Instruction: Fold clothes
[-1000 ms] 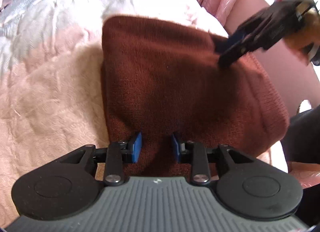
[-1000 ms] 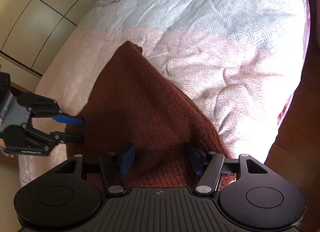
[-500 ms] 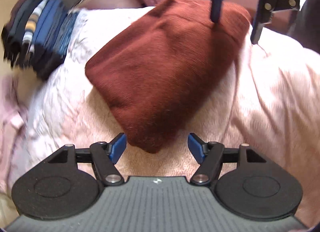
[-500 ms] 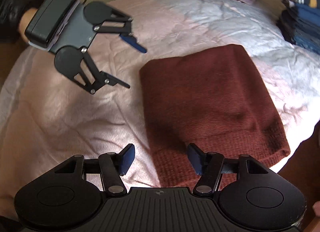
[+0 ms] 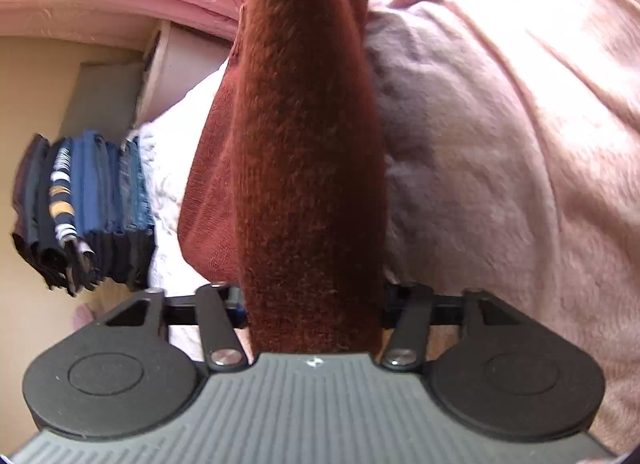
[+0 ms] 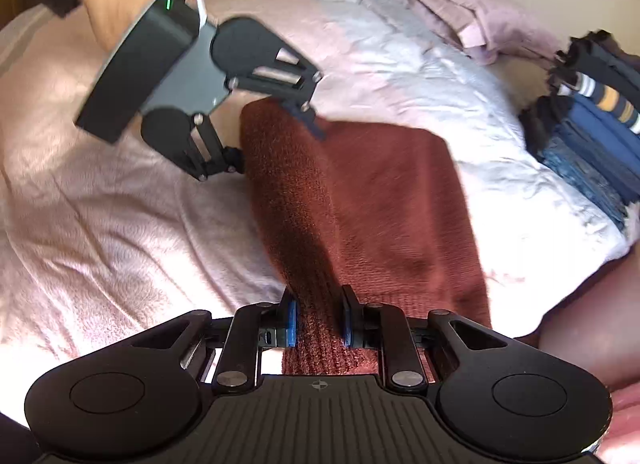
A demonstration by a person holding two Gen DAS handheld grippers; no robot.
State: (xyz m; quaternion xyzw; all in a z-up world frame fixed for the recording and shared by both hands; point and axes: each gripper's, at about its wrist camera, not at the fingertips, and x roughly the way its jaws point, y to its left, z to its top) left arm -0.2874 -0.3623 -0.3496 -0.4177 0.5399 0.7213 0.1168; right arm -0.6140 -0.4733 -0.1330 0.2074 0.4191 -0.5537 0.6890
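A folded rust-brown knit sweater [image 6: 360,199] lies on the pink bed cover [image 6: 120,232]. My right gripper [image 6: 318,322] is shut on its near ribbed edge, which bunches between the blue pads. My left gripper [image 6: 276,143] straddles the sweater's far left edge, one finger above it and one below. In the left wrist view the sweater [image 5: 308,167] fills the gap between the fingers of my left gripper [image 5: 312,304]; the fabric hides the pads. The held edge rises off the bed.
A stack of folded dark and blue clothes [image 6: 592,131] stands at the bed's right side; it also shows in the left wrist view [image 5: 84,207]. Crumpled lilac garments [image 6: 480,19] lie at the back. The bed's edge drops off at the right [image 6: 560,276].
Both grippers were open beside the flat sweater. They have moved onto its left edge and closed in on it, and that edge is lifted.
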